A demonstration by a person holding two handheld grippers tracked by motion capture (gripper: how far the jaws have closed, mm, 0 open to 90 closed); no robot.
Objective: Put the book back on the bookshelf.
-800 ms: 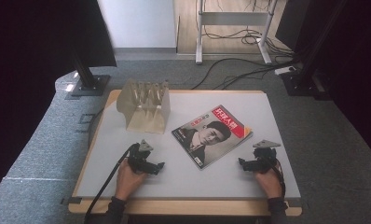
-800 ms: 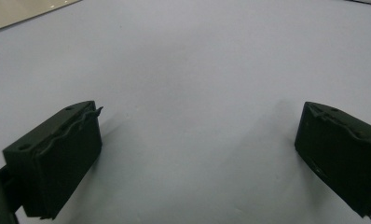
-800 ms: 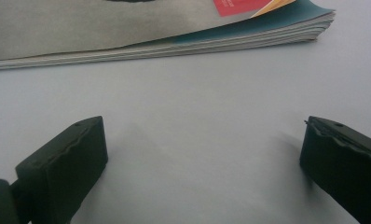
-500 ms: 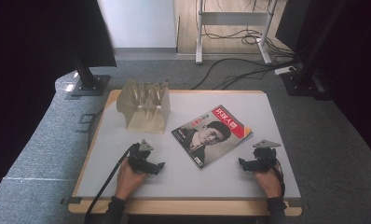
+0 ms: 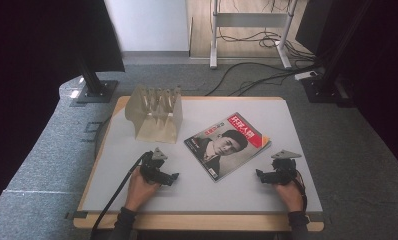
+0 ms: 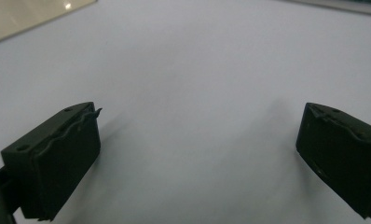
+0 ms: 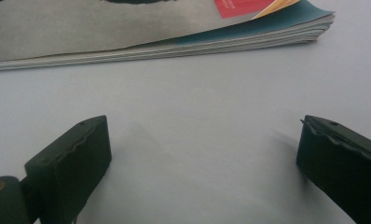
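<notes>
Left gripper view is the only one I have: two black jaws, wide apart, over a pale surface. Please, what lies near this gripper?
Observer: A magazine lies flat on the table, between the left gripper and the right gripper.
Operator: Is the right gripper holding it?
Observer: No. Its jaws stand open and empty, facing the magazine's page edge, apart from it.
Operator: Anything else on the table?
Observer: A slotted beige file rack stands upright behind the left gripper, beside the magazine.
</notes>
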